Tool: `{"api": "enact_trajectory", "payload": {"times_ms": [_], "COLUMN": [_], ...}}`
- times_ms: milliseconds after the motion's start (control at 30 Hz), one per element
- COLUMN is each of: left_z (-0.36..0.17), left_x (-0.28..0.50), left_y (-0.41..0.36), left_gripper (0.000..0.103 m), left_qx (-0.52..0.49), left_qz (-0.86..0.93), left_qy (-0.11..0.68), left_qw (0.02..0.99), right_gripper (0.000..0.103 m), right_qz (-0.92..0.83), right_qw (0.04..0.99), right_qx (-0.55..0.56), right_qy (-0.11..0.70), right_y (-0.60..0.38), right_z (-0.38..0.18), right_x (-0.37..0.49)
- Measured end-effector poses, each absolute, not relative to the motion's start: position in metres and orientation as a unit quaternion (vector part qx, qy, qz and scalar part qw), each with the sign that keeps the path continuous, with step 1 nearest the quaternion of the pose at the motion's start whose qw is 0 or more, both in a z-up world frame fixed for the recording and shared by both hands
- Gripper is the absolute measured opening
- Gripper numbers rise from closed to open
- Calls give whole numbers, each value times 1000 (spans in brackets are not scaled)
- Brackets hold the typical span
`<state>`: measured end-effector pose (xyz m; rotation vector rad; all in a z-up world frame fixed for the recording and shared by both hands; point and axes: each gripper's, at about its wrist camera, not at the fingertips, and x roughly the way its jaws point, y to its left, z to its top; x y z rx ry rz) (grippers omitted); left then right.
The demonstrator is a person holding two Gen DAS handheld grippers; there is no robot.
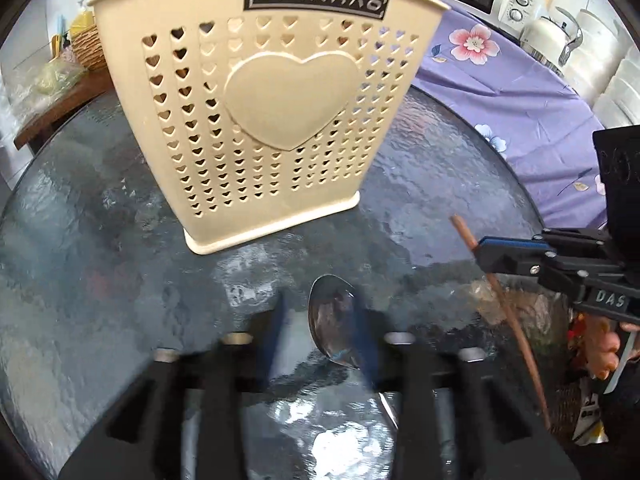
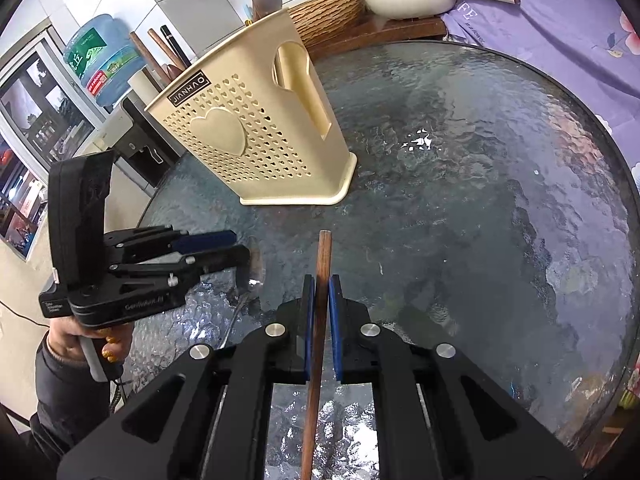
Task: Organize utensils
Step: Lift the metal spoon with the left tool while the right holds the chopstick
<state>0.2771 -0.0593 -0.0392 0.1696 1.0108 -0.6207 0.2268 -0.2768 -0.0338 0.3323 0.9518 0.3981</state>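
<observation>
Wooden chopstick [image 2: 320, 300] clamped (right gripper [image 2: 321, 312]); spoon [image 1: 334, 328] unclear.

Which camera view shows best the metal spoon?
The left wrist view: the spoon bowl sits between the left gripper fingers, facing the camera. The right wrist view shows only a blurred sliver of it at that gripper's tip.

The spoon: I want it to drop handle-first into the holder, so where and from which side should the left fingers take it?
Judging by its pose, grip the spoon at the neck just below the bowl, from above. It lies flat on the glass table with its bowl toward the holder, between the left gripper fingers, so closing across the narrow neck should let the handle hang down.
</observation>
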Motion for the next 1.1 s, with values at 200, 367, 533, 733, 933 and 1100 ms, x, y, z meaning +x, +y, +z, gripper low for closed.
{"api": "enact_trajectory", "payload": {"times_ms": [200,367,533,733,933,1100], "left_z": [-42,-33,-41,-53,-56,-55], "left_x": [275,248,240,247,255,257], "left_y": [-53,-67,-83,-95,-100,-103], "left_gripper": [50,51,52,52,53,41], "left_qx": [63,96,80,62,71,71], "left_qz": [-246,-166,-131,-90,-66,-69], "left_qy": [482,453,471,488,488,489], "left_qw": [839,871,869,866,868,867], "right_gripper": [8,8,8,8,8,8], "right_qz": [184,169,155,153,146,145], "right_qw": [856,863,863,865,869,870], "right_qx": [162,154,152,148,139,139], "right_qy": [456,451,457,455,452,450], "right_y": [-279,-281,-286,-282,-276,-272], "right_z": [-36,-35,-37,-35,-32,-30], "right_x": [228,228,230,234,240,242]}}
